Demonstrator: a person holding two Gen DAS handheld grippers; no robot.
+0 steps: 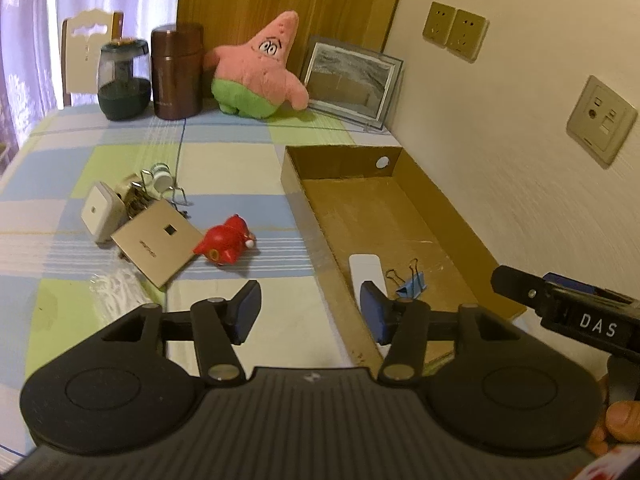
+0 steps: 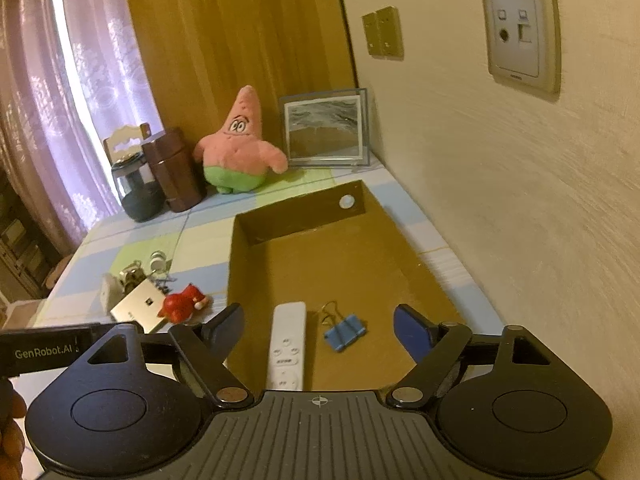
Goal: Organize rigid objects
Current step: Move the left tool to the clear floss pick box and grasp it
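Observation:
A shallow cardboard box (image 1: 344,166) (image 2: 296,220) lies by the wall. Inside it rest a white remote (image 2: 287,344) (image 1: 362,266) and a blue binder clip (image 2: 344,330) (image 1: 412,286). Left of the box on the checked cloth lie a red toy figure (image 1: 224,244) (image 2: 180,306), a beige switch plate (image 1: 158,242) (image 2: 138,310), a white adapter (image 1: 98,210) and a small white-capped bottle (image 1: 162,174). My left gripper (image 1: 310,312) hangs open over the box's near left wall, holding nothing. My right gripper (image 2: 320,328) is open above the remote and clip, touching neither.
At the table's far edge stand a dark glass jar (image 1: 124,80), a brown flask (image 1: 176,72), a pink star plush (image 1: 260,68) and a framed picture (image 1: 352,80). The wall with sockets (image 1: 600,120) runs along the right. A chair (image 1: 90,48) stands behind, by curtains.

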